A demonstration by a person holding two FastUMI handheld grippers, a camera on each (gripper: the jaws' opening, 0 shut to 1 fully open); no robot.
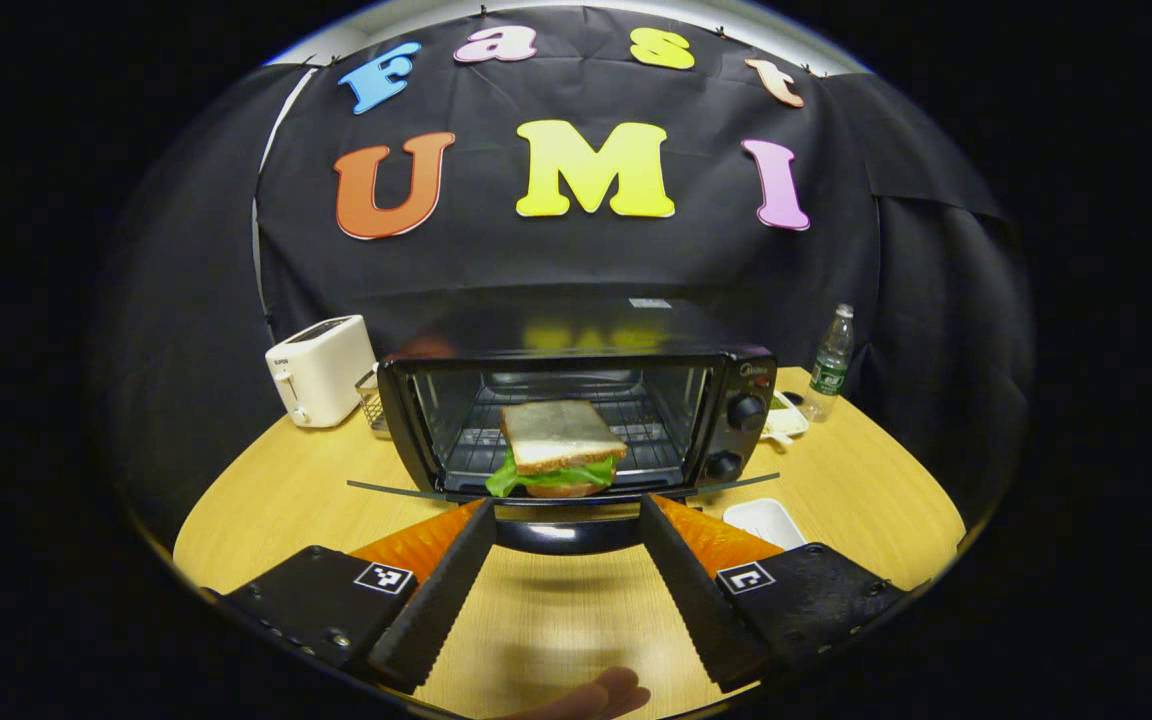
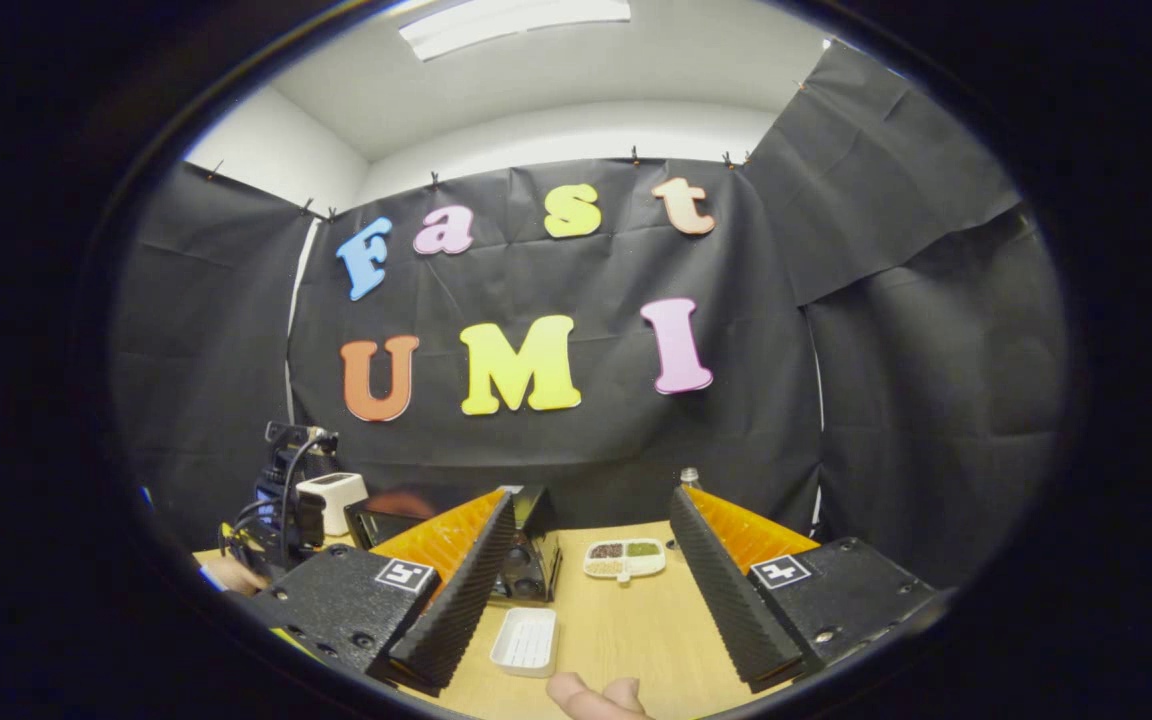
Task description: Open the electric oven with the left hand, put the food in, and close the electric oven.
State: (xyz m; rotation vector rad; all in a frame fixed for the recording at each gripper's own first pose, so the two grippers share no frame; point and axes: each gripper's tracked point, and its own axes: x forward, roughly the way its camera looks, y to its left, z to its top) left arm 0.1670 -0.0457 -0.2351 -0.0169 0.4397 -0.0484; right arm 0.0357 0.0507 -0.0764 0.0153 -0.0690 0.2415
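Toaster: a white toaster (image 1: pixel 321 368) is standing at the left on the wooden table (image 1: pixel 266 500), just beside the oven's left side.
Oven: the black electric oven (image 1: pixel 576 410) is sitting in the middle of the table, and its glass door (image 1: pixel 561 490) is lying open, folded down flat toward the camera.
Food: a sandwich (image 1: pixel 561 448) with green lettuce is resting on the wire rack inside the oven, near the front edge.
Knobs: 2 round knobs (image 1: pixel 744 412) are sitting on the oven's right panel, one above the other.
Left gripper: the left gripper (image 1: pixel 564 520) is hovering in front of the door's dark handle (image 1: pixel 566 535); its 2 fingers are standing wide apart and holding nothing.
White tray: a small white tray (image 1: pixel 766 520) is lying on the table right of the door.
Bottle: a water bottle (image 1: pixel 829 362) is standing upright at the far right.
Right gripper: the right gripper (image 2: pixel 591 525) is spreading its fingers wide, gripping nothing, over the table.
Snack dish: a divided dish (image 2: pixel 624 558) is lying between those fingers, farther off.
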